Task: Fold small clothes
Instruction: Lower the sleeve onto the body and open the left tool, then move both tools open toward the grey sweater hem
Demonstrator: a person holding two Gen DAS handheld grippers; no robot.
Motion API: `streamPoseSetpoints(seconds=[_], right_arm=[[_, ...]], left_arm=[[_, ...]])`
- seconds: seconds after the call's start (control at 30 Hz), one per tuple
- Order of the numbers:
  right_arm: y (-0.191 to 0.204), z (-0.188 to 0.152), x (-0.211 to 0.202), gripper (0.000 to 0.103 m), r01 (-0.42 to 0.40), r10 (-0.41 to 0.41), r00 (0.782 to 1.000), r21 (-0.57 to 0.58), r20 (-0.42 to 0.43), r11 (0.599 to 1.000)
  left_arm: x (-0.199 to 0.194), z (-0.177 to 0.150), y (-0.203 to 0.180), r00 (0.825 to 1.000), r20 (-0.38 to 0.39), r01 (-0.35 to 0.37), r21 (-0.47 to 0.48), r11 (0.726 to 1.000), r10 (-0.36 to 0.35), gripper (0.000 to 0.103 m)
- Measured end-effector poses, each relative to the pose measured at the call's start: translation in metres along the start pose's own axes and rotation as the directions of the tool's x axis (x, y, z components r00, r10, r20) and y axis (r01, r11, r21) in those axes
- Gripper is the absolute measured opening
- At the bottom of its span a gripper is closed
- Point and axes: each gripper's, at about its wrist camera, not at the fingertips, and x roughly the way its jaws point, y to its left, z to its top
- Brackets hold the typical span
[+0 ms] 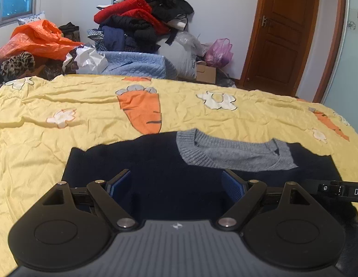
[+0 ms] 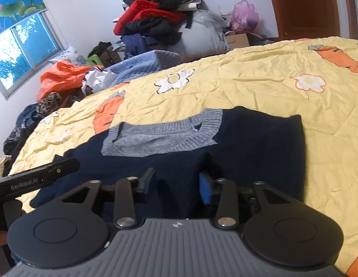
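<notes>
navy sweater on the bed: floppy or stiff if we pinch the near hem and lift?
Likely floppy: the navy sweater is soft knit, lying flat on the quilt. It would probably drape and sag between the left gripper and right gripper. Ribbed knit suggests little slipping.

Near hem of the navy sweater [image 1: 155,161] hidden behind both tool bodies.

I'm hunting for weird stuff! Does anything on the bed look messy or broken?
Nothing looks broken. The navy sweater lies fairly flat on the yellow bedspread, grey collar showing. The left claw and right claw are both open over its near edge. The real mess is the clothes pile behind the bed.
</notes>
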Motion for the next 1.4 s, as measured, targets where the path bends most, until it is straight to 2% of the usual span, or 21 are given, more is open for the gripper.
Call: streamPoseSetpoints(seconds=[0.03,0.1,0.2,0.3,0.37,0.4,0.43,0.53,0.63,0.7,0.77,0.87,0.93,1.0,1.03,1.1,1.17,1.2,1.4], right_arm=[[0.002,-0.001,0.001,0.023,0.026,-0.026,1.0,-0.017,0.004,1.0],[0.004,0.0,0.002,0.011,0.074,-0.073,0.997,-0.051,0.022,0.996],[0.003,0.001,0.0,0.01,0.14,-0.136,0.99,-0.095,0.048,0.986],[0.001,0.001,0.003,0.01,0.158,-0.154,0.987,-0.121,0.038,0.98],[0.002,0.0,0.001,0.015,0.183,-0.18,0.983,-0.125,0.034,0.975],[0.003,-0.001,-0.003,0.034,0.2,-0.195,0.979,-0.124,0.052,0.972],[0.007,-0.003,-0.009,0.045,0.223,-0.214,0.974,-0.136,0.079,0.965],[0.029,-0.016,-0.028,0.053,0.222,-0.188,0.97,-0.253,0.153,0.942],[0.047,-0.03,-0.027,0.064,0.163,-0.127,0.985,-0.374,0.118,0.913],[0.047,-0.032,-0.012,0.065,0.19,-0.18,0.982,-0.399,0.062,0.897],[0.034,-0.029,-0.001,0.065,0.236,-0.24,0.97,-0.34,0.029,0.91],[0.024,-0.028,-0.012,0.068,0.236,-0.231,0.972,-0.242,0.051,0.941],[0.029,-0.035,-0.016,0.078,0.249,-0.239,0.969,-0.277,0.067,0.928],[0.032,-0.041,-0.014,0.081,0.275,-0.271,0.961,-0.311,0.055,0.91],[0.032,-0.042,-0.016,0.081,0.279,-0.276,0.96,-0.299,0.052,0.913],[0.03,-0.043,-0.03,0.081,0.256,-0.248,0.967,-0.249,0.061,0.934],[0.03,-0.046,-0.044,0.086,0.226,-0.216,0.974,-0.217,0.068,0.95],[0.031,-0.05,-0.052,0.089,0.208,-0.197,0.978,-0.213,0.071,0.955],[0.043,-0.073,-0.093,0.091,0.137,-0.125,0.99,-0.215,0.066,0.967]], left_arm=[[0.001,-0.001,0.0,1.0,-0.001,-0.005,-0.005,1.0,0.005,0.085],[0.003,-0.002,0.002,1.0,-0.004,-0.011,-0.019,1.0,0.011,0.085],[0.005,-0.004,0.003,1.0,-0.013,-0.014,-0.03,0.999,0.014,0.085],[0.007,-0.006,0.004,0.999,-0.022,-0.024,-0.027,0.999,0.023,0.085],[0.007,-0.008,0.005,0.999,-0.027,-0.026,-0.03,0.999,0.025,0.085],[0.007,-0.008,0.005,0.999,-0.029,-0.028,-0.032,0.999,0.028,0.085],[0.006,-0.008,0.006,0.999,-0.03,-0.029,-0.034,0.999,0.028,0.085],[0.005,-0.01,0.005,0.999,-0.027,-0.028,-0.025,0.999,0.028,0.085],[0.007,-0.011,0.005,0.998,-0.04,-0.044,-0.016,0.999,0.043,0.085],[0.008,-0.012,0.005,0.997,-0.053,-0.048,-0.021,0.999,0.047,0.085],[0.006,-0.014,0.006,0.997,-0.061,-0.049,-0.025,0.999,0.047,0.085],[0.0,-0.018,0.007,0.997,-0.061,-0.042,-0.019,0.999,0.041,0.085],[-0.003,-0.02,0.007,0.997,-0.064,-0.045,-0.023,0.999,0.044,0.085],[-0.007,-0.02,0.009,0.996,-0.073,-0.048,-0.039,0.998,0.045,0.085],[-0.01,-0.021,0.01,0.997,-0.072,-0.044,-0.047,0.998,0.041,0.085],[-0.02,-0.023,0.011,0.997,-0.065,-0.035,-0.049,0.998,0.032,0.085],[-0.029,-0.027,0.01,0.997,-0.065,-0.04,-0.04,0.998,0.038,0.085],[-0.034,-0.03,0.01,0.997,-0.067,-0.044,-0.038,0.998,0.041,0.085],[-0.066,-0.055,0.014,0.996,-0.087,-0.027,-0.041,0.999,0.023,0.085]])
